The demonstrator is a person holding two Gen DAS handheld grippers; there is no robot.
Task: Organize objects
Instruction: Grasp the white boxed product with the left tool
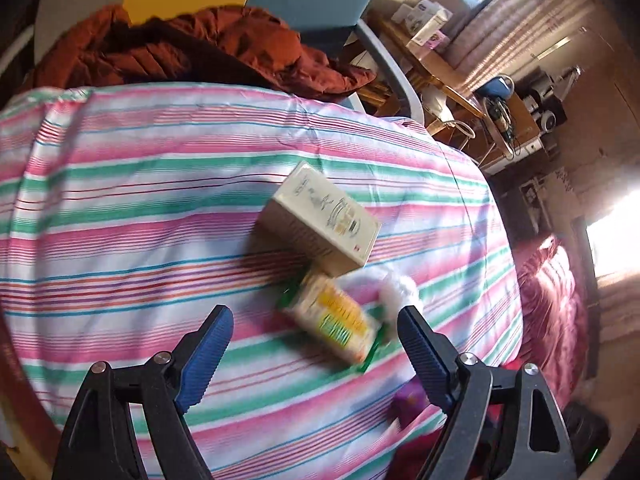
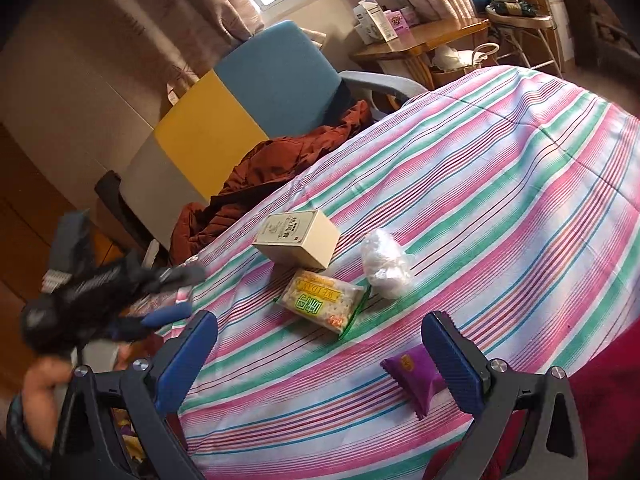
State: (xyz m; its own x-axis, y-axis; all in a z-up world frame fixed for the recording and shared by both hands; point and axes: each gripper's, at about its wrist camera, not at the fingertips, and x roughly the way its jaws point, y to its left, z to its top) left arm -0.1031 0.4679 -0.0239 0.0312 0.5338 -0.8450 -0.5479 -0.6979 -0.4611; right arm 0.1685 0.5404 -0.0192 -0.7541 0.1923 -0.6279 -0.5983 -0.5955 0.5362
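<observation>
With both sets of jaws standing wide apart and nothing between them, the work reads as an approach step: no object gripped yet. Left gripper (image 1: 316,330) hovers over the striped cloth (image 1: 140,208), its blue ribbed pads framing the cracker packet (image 1: 336,320); right gripper (image 2: 320,336) hangs above the near edge, the purple wrapper (image 2: 412,376) just inside its right pad. Four items lie on the cloth: a cream cardboard box (image 2: 298,240), rigid, sharp-edged, touching or nearly touching the cracker packet (image 2: 322,304); a crumpled clear plastic bag (image 2: 386,264) just beside both; the purple wrapper lies well apart, towards the near edge. Judged next: the left gripper descends and closes across the packet's short side. Film is glossy and likely slick, contents brittle, so light pressure. Left view blurred; packet print unreadable there.
</observation>
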